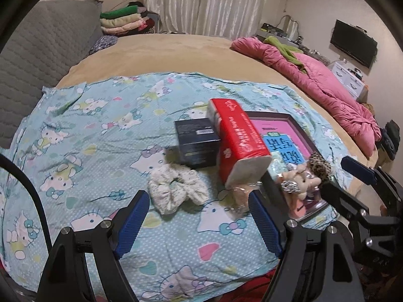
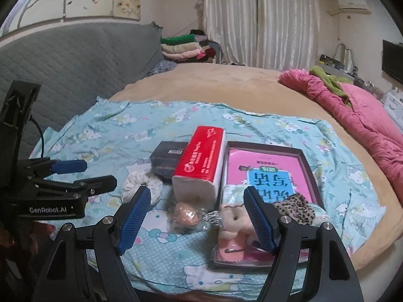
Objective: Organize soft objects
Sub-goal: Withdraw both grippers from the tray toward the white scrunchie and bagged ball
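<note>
A white scrunchie (image 1: 177,191) lies on the Hello Kitty sheet (image 1: 88,130), just ahead of my open, empty left gripper (image 1: 199,224). A red tissue pack (image 1: 239,141) leans on a black box (image 1: 196,143). A wrapped peach soft item (image 2: 186,215) lies below the pack. A dark tray (image 2: 306,162) holds a pink book (image 2: 267,171), a small plush toy (image 2: 233,222) and a leopard scrunchie (image 2: 294,207). My right gripper (image 2: 197,217) is open and empty, hovering over the wrapped item and the plush toy. The white scrunchie (image 2: 141,182) shows left of it.
A pink quilt (image 1: 314,85) with a green cloth lies at the bed's right side. A grey padded headboard (image 1: 37,58) stands at left. Folded blankets (image 1: 123,21) are stacked behind the bed. The tan bed cover (image 1: 163,55) stretches beyond the sheet.
</note>
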Motion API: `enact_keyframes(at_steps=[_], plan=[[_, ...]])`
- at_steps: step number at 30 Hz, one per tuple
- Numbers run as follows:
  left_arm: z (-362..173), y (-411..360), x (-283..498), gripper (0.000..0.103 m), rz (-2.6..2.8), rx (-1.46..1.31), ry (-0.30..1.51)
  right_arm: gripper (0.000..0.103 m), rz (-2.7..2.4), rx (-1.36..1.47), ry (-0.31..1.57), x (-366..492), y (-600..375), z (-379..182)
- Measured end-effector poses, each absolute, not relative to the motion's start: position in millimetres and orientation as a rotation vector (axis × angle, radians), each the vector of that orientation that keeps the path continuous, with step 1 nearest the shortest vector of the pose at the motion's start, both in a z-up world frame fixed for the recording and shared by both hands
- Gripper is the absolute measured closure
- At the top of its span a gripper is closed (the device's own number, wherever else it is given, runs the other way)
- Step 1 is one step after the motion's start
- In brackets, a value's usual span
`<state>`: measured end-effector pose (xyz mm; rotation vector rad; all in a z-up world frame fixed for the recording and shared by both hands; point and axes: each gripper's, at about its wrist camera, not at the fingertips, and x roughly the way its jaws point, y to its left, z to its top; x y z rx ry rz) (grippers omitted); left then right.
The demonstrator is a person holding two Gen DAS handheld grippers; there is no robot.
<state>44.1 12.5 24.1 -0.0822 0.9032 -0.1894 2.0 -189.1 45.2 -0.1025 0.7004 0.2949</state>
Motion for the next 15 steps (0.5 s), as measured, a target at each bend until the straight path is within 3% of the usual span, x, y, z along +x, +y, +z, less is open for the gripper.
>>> enact_keyframes(at_steps=[15], plan=[[-22.8,55.8,58.2,0.023,-0.122,-0.169,0.980,0.026,0.343,-0.303,0.814,25.8,-131.3,-17.2]])
